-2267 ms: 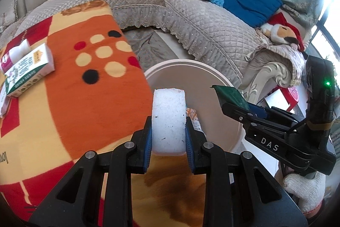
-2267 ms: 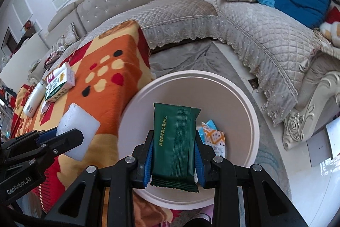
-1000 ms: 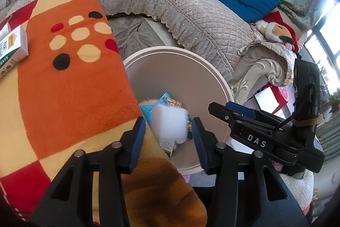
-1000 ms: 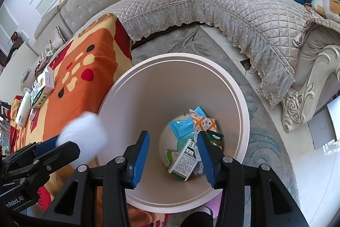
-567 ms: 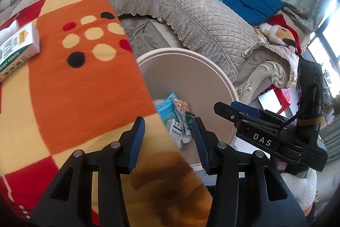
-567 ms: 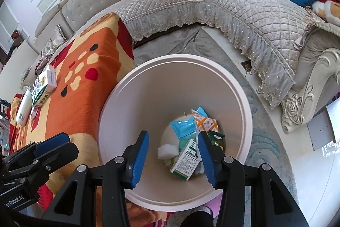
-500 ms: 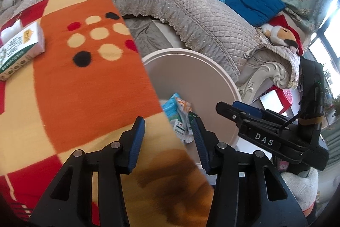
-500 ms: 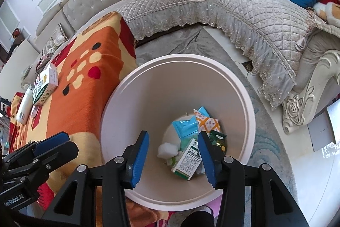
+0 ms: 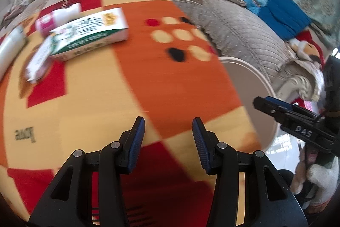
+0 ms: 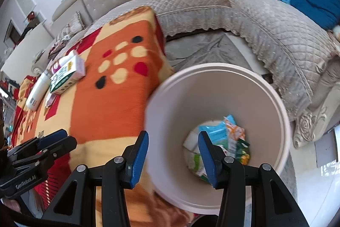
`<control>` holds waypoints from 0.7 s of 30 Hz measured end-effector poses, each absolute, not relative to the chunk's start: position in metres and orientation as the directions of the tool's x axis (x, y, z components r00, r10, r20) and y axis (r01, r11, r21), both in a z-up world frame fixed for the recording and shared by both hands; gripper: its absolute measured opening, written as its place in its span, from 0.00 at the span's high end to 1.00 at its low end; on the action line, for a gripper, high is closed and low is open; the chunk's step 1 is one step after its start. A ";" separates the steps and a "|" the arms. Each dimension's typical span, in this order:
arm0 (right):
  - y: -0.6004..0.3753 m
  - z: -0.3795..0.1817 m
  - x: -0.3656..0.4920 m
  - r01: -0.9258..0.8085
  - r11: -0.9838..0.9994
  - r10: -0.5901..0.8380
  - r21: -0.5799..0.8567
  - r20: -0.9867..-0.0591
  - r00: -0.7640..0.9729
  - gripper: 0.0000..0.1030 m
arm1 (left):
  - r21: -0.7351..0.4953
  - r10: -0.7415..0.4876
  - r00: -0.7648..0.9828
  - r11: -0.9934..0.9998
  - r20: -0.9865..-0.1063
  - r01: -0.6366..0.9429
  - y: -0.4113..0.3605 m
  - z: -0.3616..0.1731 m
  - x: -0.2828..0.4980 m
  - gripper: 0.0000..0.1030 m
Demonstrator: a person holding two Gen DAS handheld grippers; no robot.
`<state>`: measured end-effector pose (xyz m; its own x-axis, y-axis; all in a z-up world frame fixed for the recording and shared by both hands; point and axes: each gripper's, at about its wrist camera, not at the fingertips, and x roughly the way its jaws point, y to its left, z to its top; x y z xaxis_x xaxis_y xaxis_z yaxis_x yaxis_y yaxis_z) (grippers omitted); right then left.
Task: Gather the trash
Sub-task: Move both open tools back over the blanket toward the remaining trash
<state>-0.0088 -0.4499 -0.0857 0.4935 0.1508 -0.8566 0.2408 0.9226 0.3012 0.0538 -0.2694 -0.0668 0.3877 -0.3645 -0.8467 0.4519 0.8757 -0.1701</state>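
The left claw (image 9: 168, 135) hangs over the orange-and-red blanket (image 9: 131, 86), jaws parted with nothing between them. The right claw (image 10: 173, 147) stands equally parted and empty over the near-left rim of the white waste bin (image 10: 282, 112), which sits just right of the blanket. Wrappers and a white sponge lie at the bin's bottom. On the blanket's far left rest a green-and-white carton (image 9: 89, 33), a pink-labelled packet (image 9: 57, 17) and a white bottle (image 10: 37, 92)

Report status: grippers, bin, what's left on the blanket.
Left gripper open, empty, above the blanket. Right gripper open, empty, above the bin. Wrappers in bin. Green-and-white box on blanket, unobstructed.
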 end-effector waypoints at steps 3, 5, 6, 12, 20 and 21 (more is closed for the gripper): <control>-0.435 -0.083 0.000 0.212 0.930 0.164 0.301 -0.855 0.493 0.55 | -0.165 -0.343 0.400 0.894 -0.850 0.416 -0.247 -0.068 0.062 0.57; -0.424 -0.081 0.007 0.190 0.935 0.174 0.300 -0.853 0.492 0.55 | -0.160 -0.329 0.410 0.905 -0.851 0.394 -0.233 -0.069 0.065 0.57; -0.420 -0.080 0.009 0.182 0.937 0.177 0.299 -0.853 0.491 0.55 | -0.158 -0.324 0.414 0.909 -0.851 0.386 -0.227 -0.069 0.068 0.57; -0.390 -0.076 0.026 0.130 0.945 0.203 0.299 -0.850 0.486 0.55 | -0.151 -0.296 0.436 0.929 -0.850 0.338 -0.197 -0.066 0.080 0.57; -0.355 -0.076 0.051 0.071 0.951 0.235 0.300 -0.853 0.466 0.54 | -0.133 -0.246 0.478 0.957 -0.843 0.258 -0.156 -0.059 0.113 0.57; -0.351 -0.076 0.055 0.064 0.952 0.239 0.301 -0.853 0.463 0.54 | -0.129 -0.238 0.485 0.960 -0.841 0.248 -0.152 -0.058 0.119 0.57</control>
